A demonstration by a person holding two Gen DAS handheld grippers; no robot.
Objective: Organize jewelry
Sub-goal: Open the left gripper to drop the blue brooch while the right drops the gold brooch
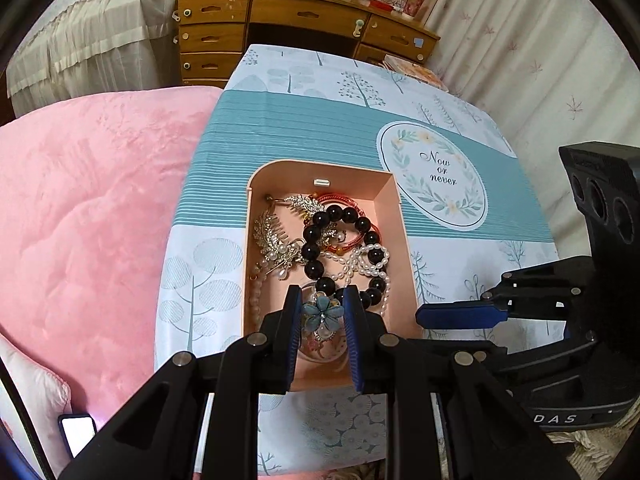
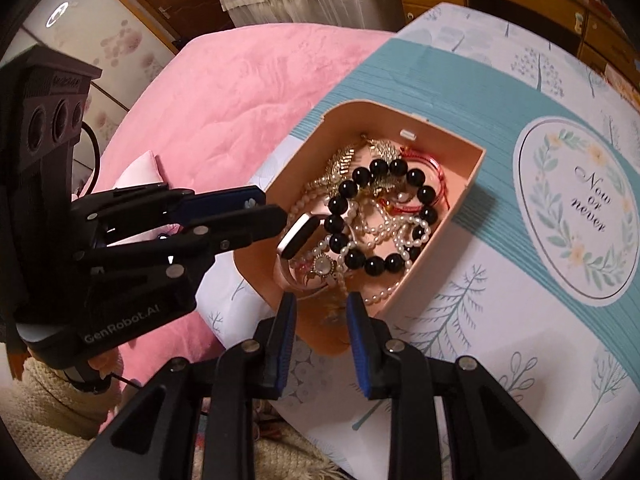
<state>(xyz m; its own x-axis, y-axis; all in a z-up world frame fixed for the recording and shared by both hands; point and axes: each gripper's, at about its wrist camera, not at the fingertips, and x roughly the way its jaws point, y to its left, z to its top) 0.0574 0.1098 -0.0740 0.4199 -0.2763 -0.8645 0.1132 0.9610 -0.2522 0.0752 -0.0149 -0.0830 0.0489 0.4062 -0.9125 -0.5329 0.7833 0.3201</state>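
Note:
A peach box sits on the patterned tablecloth. It holds a black bead bracelet, a pearl strand, a gold leaf hair comb, a red cord bracelet and a pink bangle. My left gripper hangs over the box's near end, shut on a blue flower ornament. My right gripper stands open over the box's near rim with nothing between its fingers. In the left wrist view the right gripper lies beside the box's right wall.
The cloth carries a round "Now or never" print right of the box. A pink blanket covers the bed to the left, with a lit phone on it. A wooden dresser stands behind the table and curtains hang at right.

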